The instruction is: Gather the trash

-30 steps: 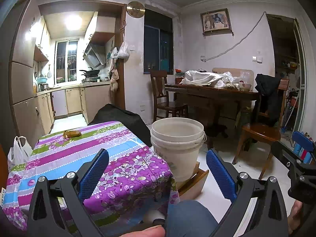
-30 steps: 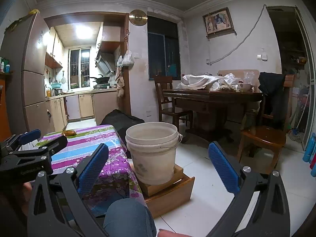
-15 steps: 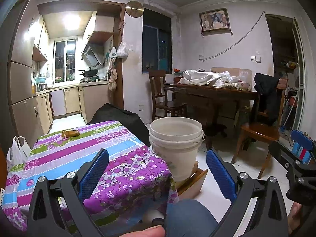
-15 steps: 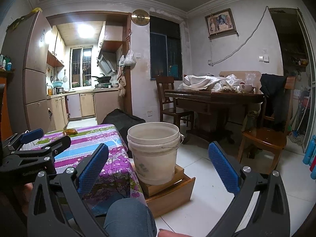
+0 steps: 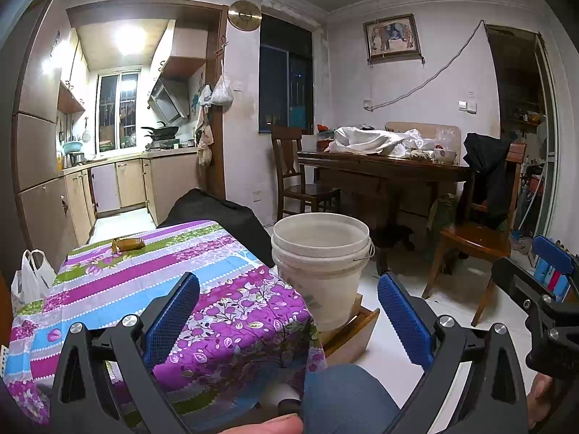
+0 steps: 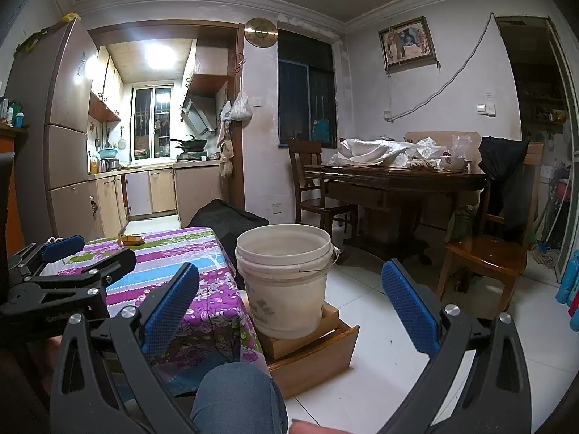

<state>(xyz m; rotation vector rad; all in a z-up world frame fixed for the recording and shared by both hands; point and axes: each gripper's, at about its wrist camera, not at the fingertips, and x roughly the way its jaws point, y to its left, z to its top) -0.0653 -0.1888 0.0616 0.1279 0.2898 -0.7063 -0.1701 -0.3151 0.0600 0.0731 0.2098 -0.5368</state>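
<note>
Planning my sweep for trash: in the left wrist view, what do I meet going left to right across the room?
White plastic bag → brown wrapper on the striped tablecloth → white bucket → dark dining table → wooden chair with a black jacket.

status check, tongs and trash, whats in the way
Left tongs open, empty; right tongs open, empty. Brown wrapper on far end of floral tablecloth, untouched. White bucket on wooden box beside table. Path over table unobstructed.
</note>
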